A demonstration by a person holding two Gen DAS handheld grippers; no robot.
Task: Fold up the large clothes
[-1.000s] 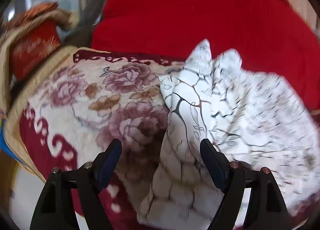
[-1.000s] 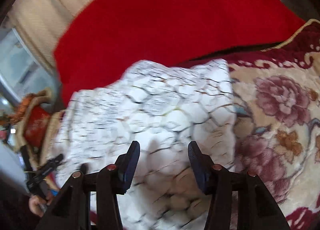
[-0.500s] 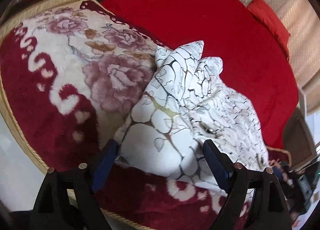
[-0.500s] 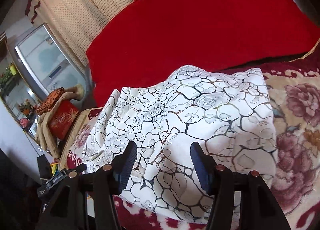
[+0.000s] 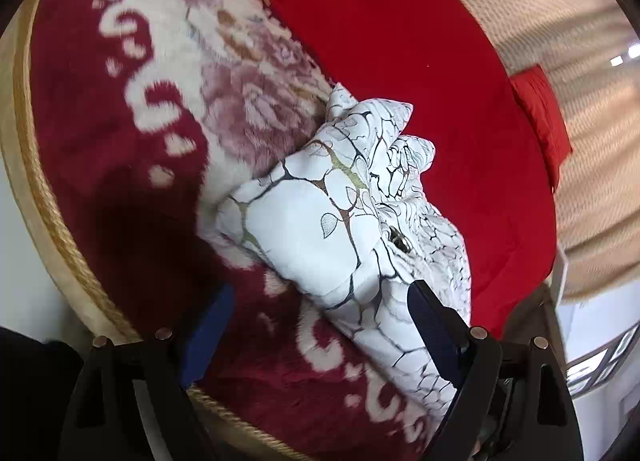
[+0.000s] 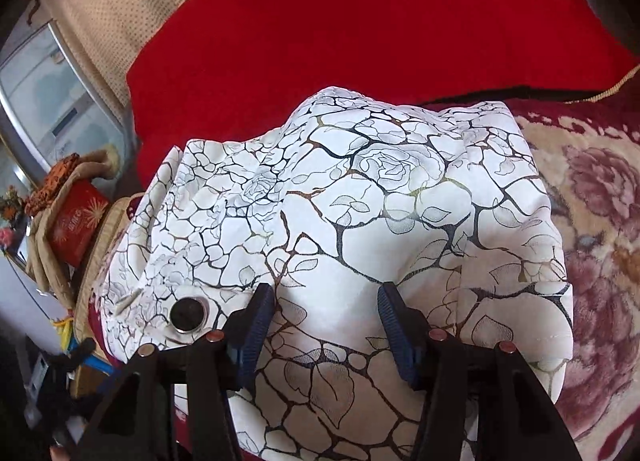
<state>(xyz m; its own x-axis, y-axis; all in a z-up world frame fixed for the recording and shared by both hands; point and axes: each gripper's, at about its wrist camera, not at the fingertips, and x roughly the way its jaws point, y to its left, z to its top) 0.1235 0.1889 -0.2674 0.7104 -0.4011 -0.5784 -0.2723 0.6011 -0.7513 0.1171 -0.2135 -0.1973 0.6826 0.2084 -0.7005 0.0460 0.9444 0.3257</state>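
Left gripper [image 5: 316, 331] is seen from its own camera with the jaws spread wide; the blue pads [image 5: 208, 335] stand clear of the cloth, and a corner of the garment [image 5: 332, 229] lies between them without being pressed. Right gripper [image 6: 326, 335] is held over the garment [image 6: 360, 221] with the jaws about half apart; the white fabric bulges up between the pads [image 6: 256, 329], but whether they pinch it cannot be told from the frame.

The garment is a white padded piece printed with dark crackle lines and rose outlines. It is bunched into a thick, partly folded bundle, and a round dark snap button [image 6: 186, 315] is exposed near the left pad of the right gripper. The bundle rests on the floral blanket [image 5: 120, 109], a plush maroon and cream cover with pink flowers and a gold corded edge [image 5: 44, 197]. The garment is located at the far side of this blanket, where it meets the red cover [image 6: 360, 29] spread behind it.

Beyond the red cover, a beige dotted curtain [image 6: 108, 13] is visible, with a glass-fronted cabinet [image 6: 44, 101] beside it. A red box [image 6: 76, 225] draped in tan cloth is positioned off the blanket's left edge in the right wrist view. A red cushion [image 5: 544, 117] is seen against the curtain in the left wrist view.
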